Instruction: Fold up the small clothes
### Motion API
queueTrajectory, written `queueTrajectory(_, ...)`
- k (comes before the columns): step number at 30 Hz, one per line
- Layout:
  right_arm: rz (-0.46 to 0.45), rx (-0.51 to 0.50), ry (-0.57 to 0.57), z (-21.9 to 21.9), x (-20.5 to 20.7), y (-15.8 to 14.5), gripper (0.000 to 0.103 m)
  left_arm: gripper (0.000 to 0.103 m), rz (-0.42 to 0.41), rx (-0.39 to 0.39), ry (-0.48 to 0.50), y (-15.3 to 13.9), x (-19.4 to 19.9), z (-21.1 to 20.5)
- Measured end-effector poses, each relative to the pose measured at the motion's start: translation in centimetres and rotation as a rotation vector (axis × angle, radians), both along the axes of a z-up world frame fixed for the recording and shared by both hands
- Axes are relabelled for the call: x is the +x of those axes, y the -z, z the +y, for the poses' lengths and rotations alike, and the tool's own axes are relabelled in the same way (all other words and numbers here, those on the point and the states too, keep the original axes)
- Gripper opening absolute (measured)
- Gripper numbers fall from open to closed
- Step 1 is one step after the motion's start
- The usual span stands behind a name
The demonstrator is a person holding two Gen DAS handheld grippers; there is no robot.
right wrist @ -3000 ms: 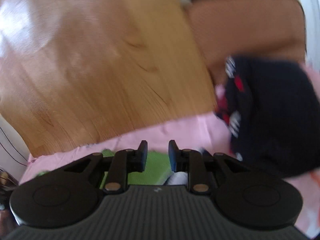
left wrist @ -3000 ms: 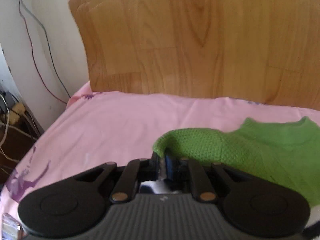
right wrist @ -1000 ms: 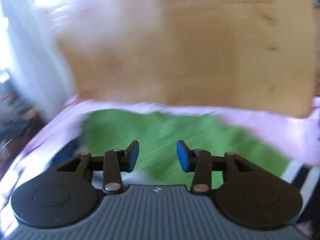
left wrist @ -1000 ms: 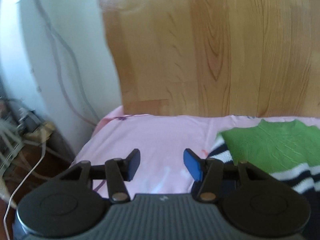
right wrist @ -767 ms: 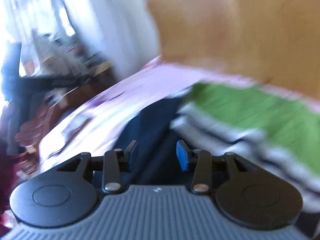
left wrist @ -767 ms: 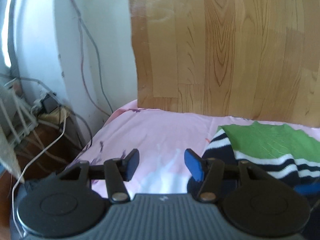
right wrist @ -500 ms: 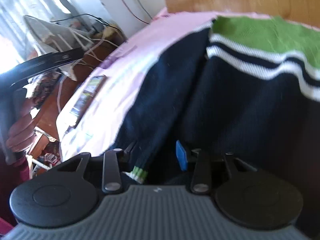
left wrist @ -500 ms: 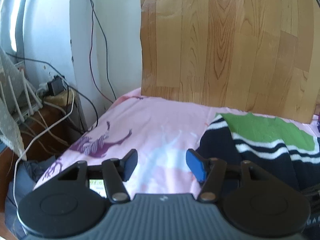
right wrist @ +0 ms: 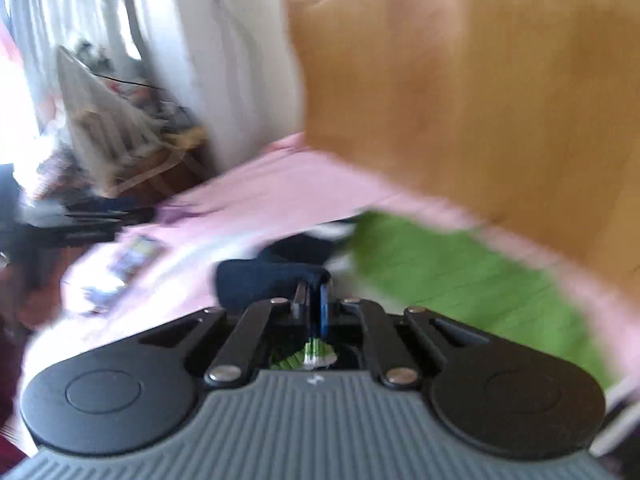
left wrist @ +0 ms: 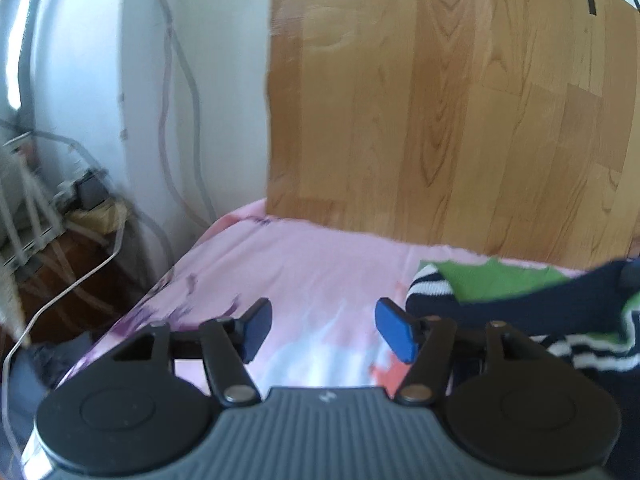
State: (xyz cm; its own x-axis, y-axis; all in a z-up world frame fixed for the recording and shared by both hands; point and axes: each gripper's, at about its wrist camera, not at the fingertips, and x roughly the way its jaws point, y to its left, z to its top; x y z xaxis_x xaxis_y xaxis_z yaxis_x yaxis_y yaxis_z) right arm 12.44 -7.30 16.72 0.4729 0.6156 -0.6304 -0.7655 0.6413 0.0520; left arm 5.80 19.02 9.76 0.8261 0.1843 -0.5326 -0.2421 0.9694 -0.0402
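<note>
Folding is under way: a navy sleeve [right wrist: 272, 276] of the sweater [left wrist: 500, 280] is pinched by the closed right hand-held gripper [right wrist: 314, 300]; the left hand-held gripper [left wrist: 320, 330] is opening, empty, over the bed [left wrist: 304, 272]. Next, the sleeve probably needs laying across the body.

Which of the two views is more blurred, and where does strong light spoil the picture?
The right wrist view is more blurred: the green sweater, pink sheet and wooden board smear in streaks, while the right gripper stays sharp. Its upper left corner is washed out by window glare. The left wrist view is only softly blurred; a bright strip burns at its far left edge, and the fisheye bends the board's edges.
</note>
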Motion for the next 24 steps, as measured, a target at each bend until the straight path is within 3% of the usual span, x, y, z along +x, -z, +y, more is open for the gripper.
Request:
queueTrajectory(3,-0.1,-0.124,0.102,-3.1,3.7,-1.0,0.007,0.063,0.002,-0.005,0.038,0.2,4.0,-1.5)
queueTrajectory(5,-0.113,-0.179,0.178,-5.2,6.5,0.0,0.007,0.064,0.028,-0.019,0.059,1.0,7.2,-2.4)
queueTrajectory(12,0.062,-0.221,0.307,-10.0,13.1,8.6,0.007,0.064,0.255,-0.091,0.163,7.0,20.0,-5.4)
queueTrajectory(14,0.077,-0.202,0.311,-10.3,13.7,9.7,0.007,0.042,0.307,-0.105,0.193,8.8,22.1,-6.3)
queueTrajectory(15,0.074,-0.195,0.313,-9.9,13.6,9.9,0.007,0.011,0.328,-0.099,0.202,9.6,22.9,-6.7)
queueTrajectory(17,0.054,-0.177,0.317,-10.0,13.5,9.5,0.007,0.009,0.31,-0.086,0.181,9.7,23.2,-7.2)
queueTrajectory(21,-0.007,-0.116,0.328,-11.3,12.3,7.7,0.007,0.009,0.129,-0.154,0.141,7.3,21.3,-5.9)
queueTrajectory(24,0.048,-0.108,0.38,-11.2,13.9,9.5,0.009,0.009,0.17,-0.058,0.075,8.8,22.2,-6.9)
